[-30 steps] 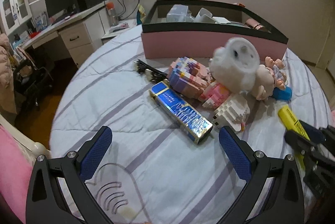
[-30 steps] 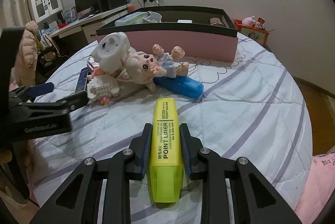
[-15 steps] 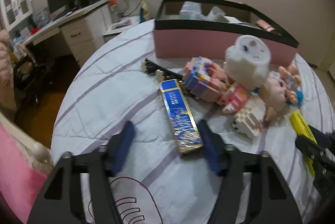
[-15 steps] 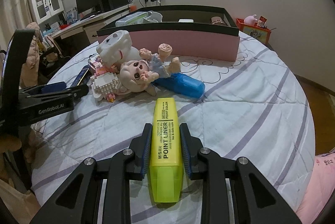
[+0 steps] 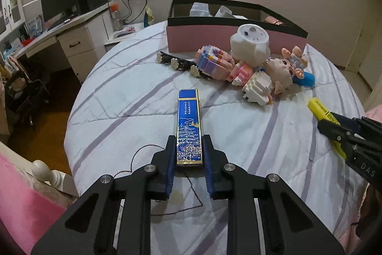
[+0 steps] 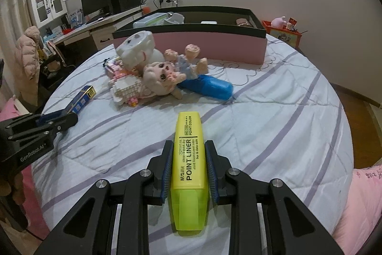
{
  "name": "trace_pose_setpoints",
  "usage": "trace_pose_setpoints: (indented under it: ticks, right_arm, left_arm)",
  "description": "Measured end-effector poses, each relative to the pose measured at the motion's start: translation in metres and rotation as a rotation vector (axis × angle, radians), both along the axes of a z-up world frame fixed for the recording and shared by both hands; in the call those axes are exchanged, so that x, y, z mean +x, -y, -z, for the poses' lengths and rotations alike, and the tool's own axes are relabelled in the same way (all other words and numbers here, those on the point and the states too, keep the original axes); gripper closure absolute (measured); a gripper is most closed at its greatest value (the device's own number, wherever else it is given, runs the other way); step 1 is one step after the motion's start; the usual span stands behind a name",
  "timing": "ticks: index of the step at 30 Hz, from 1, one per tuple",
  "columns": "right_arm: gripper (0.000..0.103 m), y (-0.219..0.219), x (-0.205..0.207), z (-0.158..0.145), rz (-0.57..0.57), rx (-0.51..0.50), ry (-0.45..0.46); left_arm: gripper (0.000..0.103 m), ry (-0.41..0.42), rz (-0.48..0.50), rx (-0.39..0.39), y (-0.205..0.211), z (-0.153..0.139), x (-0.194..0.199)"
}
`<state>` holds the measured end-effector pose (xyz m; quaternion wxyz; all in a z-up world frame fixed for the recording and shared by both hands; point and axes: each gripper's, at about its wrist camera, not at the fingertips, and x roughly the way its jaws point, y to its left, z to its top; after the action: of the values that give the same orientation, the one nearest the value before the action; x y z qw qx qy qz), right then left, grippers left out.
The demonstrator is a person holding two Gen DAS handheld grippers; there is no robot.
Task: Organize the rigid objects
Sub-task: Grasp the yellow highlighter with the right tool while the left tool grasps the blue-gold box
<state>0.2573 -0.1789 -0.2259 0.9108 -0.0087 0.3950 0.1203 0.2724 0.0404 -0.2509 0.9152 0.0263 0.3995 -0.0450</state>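
My left gripper [image 5: 188,143] is shut on the near end of a long blue and gold box [image 5: 188,119] that lies on the bed. My right gripper [image 6: 188,152] is shut on a yellow highlighter [image 6: 188,159] marked POINT LINER. The pink storage box with a black rim [image 5: 234,40] stands at the far side and holds several items. In front of it lie a white round toy [image 5: 250,42], pink block models [image 5: 214,61], a white block model [image 5: 257,88], a doll [image 6: 164,76] and a blue case [image 6: 210,86].
A black hair clip with flowers [image 5: 179,61] lies left of the block models. The bed has a white quilt with purple stripes [image 5: 133,88]. A desk with a monitor [image 5: 59,4] stands at the left beyond the bed edge. Pink bedding [image 6: 363,195] lies at the right.
My left gripper moved forward over the blue box and shut on its near end; the box now points straight away. The right gripper holds the highlighter as before.
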Motion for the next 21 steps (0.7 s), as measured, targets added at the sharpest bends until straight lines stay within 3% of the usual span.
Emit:
trace_pose_setpoints:
  ticks: [6,9,10,17,21]
  right_arm:
    - [0.076,-0.011,0.004,0.0,-0.001,-0.008,0.0]
    - [0.076,-0.016,0.007,0.0,-0.002,-0.014,-0.001]
    - [0.076,-0.018,0.008,0.0,-0.007,-0.011,-0.003]
    - [0.076,-0.023,0.005,-0.007,-0.028,0.008,0.047]
    - [0.076,-0.022,-0.003,-0.022,-0.029,0.032,0.103]
  left_arm:
    - [0.075,0.001,-0.016,-0.033,0.002,0.0,0.014]
    - [0.076,0.021,-0.013,-0.018,0.005,0.003,0.019]
    - [0.083,0.026,-0.014,-0.017,0.005,0.004,0.02]
    - [0.083,0.065,-0.001,-0.054,0.003,-0.007,0.012]
    - [0.083,0.125,0.002,-0.036,0.013,-0.026,0.002]
